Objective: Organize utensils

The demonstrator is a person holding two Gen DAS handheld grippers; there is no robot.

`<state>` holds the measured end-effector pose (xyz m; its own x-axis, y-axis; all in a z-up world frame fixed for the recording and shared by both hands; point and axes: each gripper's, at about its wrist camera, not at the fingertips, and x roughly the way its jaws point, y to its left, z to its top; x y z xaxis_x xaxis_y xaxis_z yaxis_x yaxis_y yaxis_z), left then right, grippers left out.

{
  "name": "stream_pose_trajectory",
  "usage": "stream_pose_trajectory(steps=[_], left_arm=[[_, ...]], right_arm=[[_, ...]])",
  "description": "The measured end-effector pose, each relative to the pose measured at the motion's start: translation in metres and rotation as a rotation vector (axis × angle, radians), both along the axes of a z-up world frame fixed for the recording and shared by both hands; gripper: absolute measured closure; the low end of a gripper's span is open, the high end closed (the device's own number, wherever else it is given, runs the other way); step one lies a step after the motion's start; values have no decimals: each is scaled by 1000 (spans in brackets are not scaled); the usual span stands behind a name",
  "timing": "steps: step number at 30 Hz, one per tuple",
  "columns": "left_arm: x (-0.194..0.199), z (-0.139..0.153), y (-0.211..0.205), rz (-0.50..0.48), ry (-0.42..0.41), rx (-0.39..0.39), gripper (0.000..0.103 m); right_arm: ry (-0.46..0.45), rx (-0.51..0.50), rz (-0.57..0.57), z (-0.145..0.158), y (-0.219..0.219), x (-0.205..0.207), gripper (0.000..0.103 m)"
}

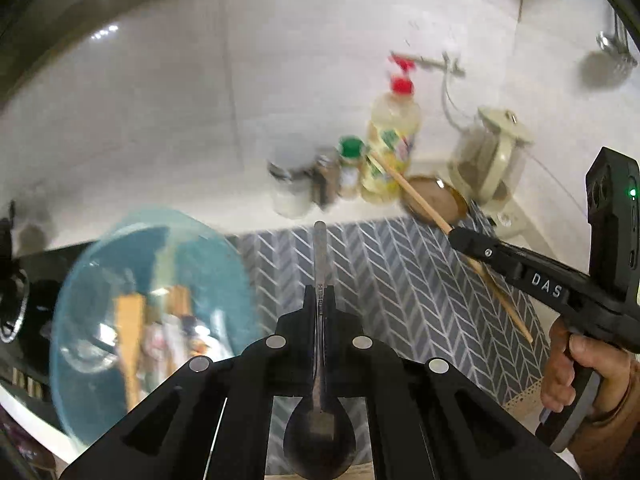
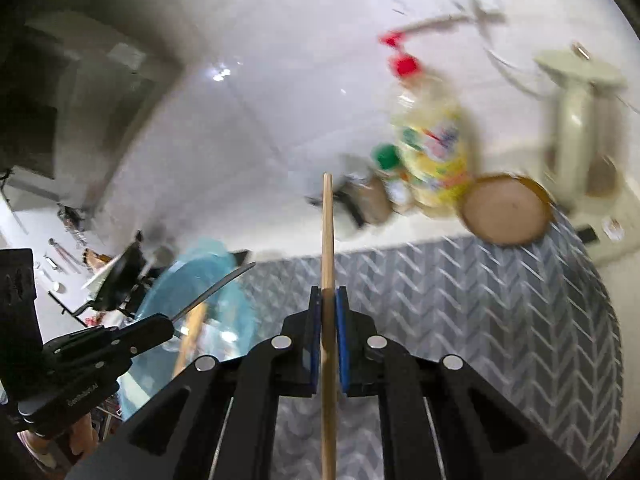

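Observation:
My left gripper (image 1: 320,296) is shut on a metal spoon (image 1: 320,248); its handle points ahead and its bowl lies low between the gripper's arms. My right gripper (image 2: 328,296) is shut with blue pads on a wooden chopstick (image 2: 328,232) that runs straight ahead. In the left wrist view, the right gripper (image 1: 454,236) and the chopstick (image 1: 416,196) sit to the right above a grey chevron mat (image 1: 400,280). In the right wrist view, the left gripper (image 2: 170,326) is at the left with the spoon (image 2: 216,292). A clear blue bowl (image 1: 152,300) holding several utensils stands at the left.
Against the white tiled wall stand an oil bottle (image 1: 394,148) with a red cap, a green-capped spice jar (image 1: 350,168), a white-lidded jar (image 1: 290,184), a round brown lid (image 1: 434,200) and a cream kettle (image 1: 492,156). A black stove (image 1: 24,300) lies far left. A ladle (image 1: 608,64) hangs top right.

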<state>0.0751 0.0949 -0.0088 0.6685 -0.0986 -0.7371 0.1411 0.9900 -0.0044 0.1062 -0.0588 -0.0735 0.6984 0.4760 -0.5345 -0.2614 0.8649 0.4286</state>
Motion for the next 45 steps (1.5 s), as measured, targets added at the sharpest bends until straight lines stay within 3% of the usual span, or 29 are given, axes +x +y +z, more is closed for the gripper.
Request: stream_pose_trajectory(steps=[6,11,15,19,23,28,31,34,37,39,41,42,43,44,45], left_arm=[[-8,35,66,48,-68,2,99],[-4,35,120,98,-53,5,99],[13,0,168,154,46,3,99],[25,-41,197,183,152,5,99],[35,-75,207,186,245,-13,99],[33,-99,209,182,314,-48,98],[30,-106,213,181,330,-80,96],[26,-101,220,179,330,-125,85],[20,-76,221,166,277,-113,69],[13,-44,219,146,198,-102,58],[6,-9,217,134,102,-82,39],[2,4,216,132,62,-72,33],[-7,28,213,135,-15,-41,20],[-10,39,211,139,-52,-20,9],[-16,51,209,148,-95,7,6]], right_arm=[[-54,42,62,29,79,4,95],[26,88,101,19,143,14,95],[159,73,118,-11,186,26,95],[273,-51,104,-48,223,33,95],[320,-149,85,-67,241,35,95],[403,-262,84,-89,258,35,95],[454,-266,93,-99,260,35,94],[413,-280,68,-86,257,29,94],[312,-296,26,-50,246,22,94],[217,-328,-4,-17,242,17,94],[121,-365,-36,17,238,9,93],[57,-395,-68,39,236,0,88],[14,-416,-94,55,233,-8,81],[-21,-423,-115,68,229,-16,62],[-60,-420,-139,82,224,-27,34]])
